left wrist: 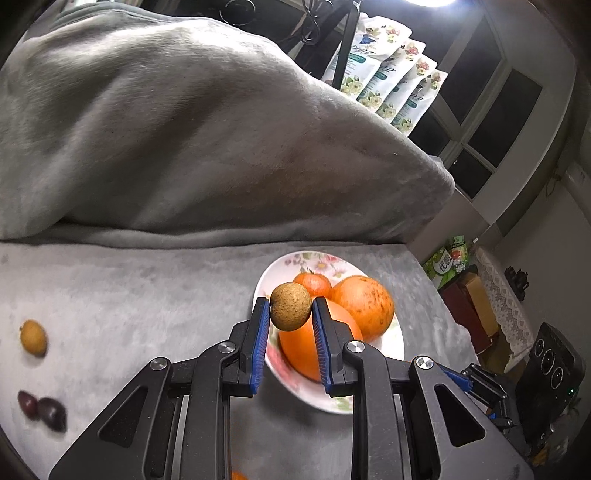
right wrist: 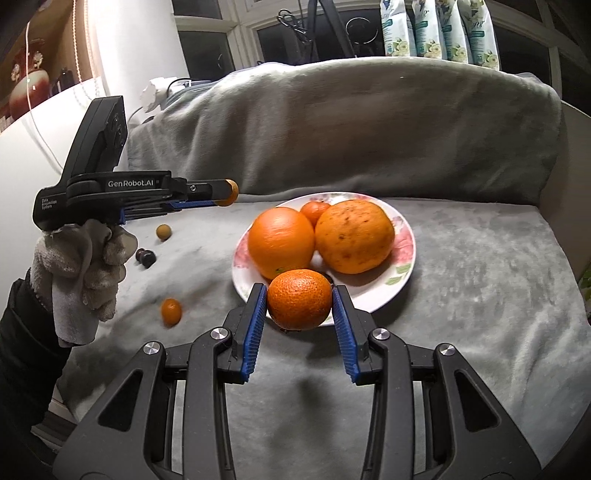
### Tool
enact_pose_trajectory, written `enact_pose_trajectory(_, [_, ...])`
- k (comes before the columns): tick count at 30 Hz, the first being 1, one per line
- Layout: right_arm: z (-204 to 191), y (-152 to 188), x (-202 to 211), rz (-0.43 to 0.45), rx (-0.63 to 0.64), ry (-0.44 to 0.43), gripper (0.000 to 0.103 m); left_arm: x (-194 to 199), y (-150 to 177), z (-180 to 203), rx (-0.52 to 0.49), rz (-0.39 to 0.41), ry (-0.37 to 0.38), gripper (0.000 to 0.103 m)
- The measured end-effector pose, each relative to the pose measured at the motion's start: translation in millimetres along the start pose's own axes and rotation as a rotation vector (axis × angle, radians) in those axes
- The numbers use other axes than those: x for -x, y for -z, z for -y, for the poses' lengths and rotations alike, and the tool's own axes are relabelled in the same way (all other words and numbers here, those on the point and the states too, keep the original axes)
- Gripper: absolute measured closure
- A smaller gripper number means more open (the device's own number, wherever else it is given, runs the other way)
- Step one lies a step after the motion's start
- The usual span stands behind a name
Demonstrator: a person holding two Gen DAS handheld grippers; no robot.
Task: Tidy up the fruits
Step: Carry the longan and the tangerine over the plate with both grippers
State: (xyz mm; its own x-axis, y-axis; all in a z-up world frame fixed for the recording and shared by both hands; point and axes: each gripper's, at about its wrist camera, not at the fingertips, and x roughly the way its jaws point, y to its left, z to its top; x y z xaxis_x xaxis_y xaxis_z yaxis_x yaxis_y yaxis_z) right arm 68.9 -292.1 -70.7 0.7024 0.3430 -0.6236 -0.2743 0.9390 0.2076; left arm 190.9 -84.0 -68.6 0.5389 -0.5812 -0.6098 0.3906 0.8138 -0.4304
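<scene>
My left gripper (left wrist: 291, 308) is shut on a small brown longan (left wrist: 290, 305), held in the air just left of the floral plate (left wrist: 280, 269). The right wrist view shows that gripper (right wrist: 225, 192) from the side, a gloved hand (right wrist: 81, 266) holding it. My right gripper (right wrist: 299, 297) is shut on a mandarin (right wrist: 299, 299) at the near rim of the plate (right wrist: 402, 240). On the plate lie a smooth orange (right wrist: 280, 242), a speckled orange (right wrist: 354, 236) and a small tangerine (right wrist: 314, 210).
Loose on the grey blanket (right wrist: 480, 277), left of the plate, lie a longan (right wrist: 163, 232), two dark fruits (right wrist: 145, 256) and a kumquat (right wrist: 171, 311). A blanket-covered backrest (right wrist: 351, 129) rises behind. Floral pouches (right wrist: 439, 29) stand on the sill beyond.
</scene>
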Motion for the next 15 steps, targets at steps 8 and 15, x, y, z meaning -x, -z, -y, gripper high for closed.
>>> enact_pose_trajectory(8, [4, -3, -8, -0.002, -0.004, 0.011, 0.065, -19, -11, -2, 0.002, -0.022, -0.007, 0.081])
enact_pose_trajectory(15, [4, -3, -14, -0.013, 0.006, 0.012, 0.065, -27, -16, 1, -0.001, -0.030, -0.006, 0.081])
